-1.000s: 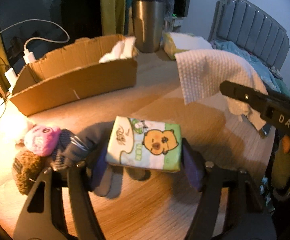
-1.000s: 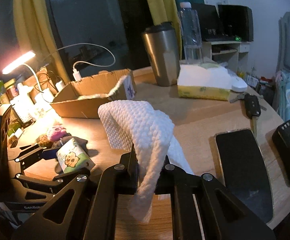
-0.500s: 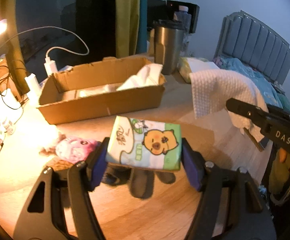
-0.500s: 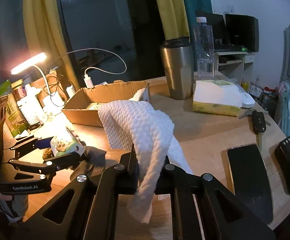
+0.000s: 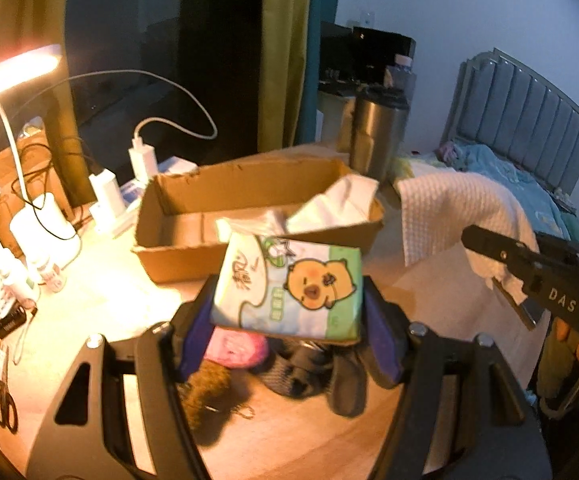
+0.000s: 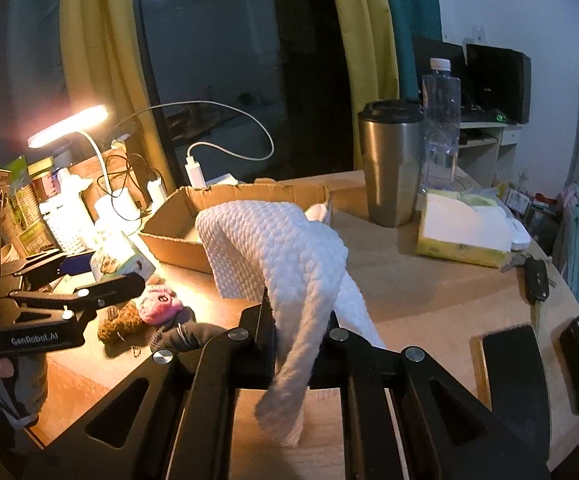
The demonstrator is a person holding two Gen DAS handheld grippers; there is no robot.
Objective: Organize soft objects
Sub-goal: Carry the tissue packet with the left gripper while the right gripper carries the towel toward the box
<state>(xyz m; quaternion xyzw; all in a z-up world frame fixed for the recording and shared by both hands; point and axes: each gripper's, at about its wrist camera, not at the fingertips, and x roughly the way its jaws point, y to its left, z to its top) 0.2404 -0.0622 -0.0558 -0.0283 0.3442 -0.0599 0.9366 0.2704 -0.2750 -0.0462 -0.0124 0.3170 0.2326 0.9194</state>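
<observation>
Cardboard box (image 5: 249, 216) holds white tissues (image 5: 329, 208); left tool (image 5: 289, 320) grips tissue pack (image 5: 289, 284).

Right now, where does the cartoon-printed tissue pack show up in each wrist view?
Left wrist: tissue pack centre frame, clamped by the left gripper, in front of the cardboard box.
Right wrist: tissue pack far left, mid-height, left of the box.
Shared landmark: steel tumbler.

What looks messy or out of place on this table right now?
The cardboard box has a ragged, torn rim. A white tissue flops over its right end, and small plush toys sit heaped loose on the table outside it.
</observation>
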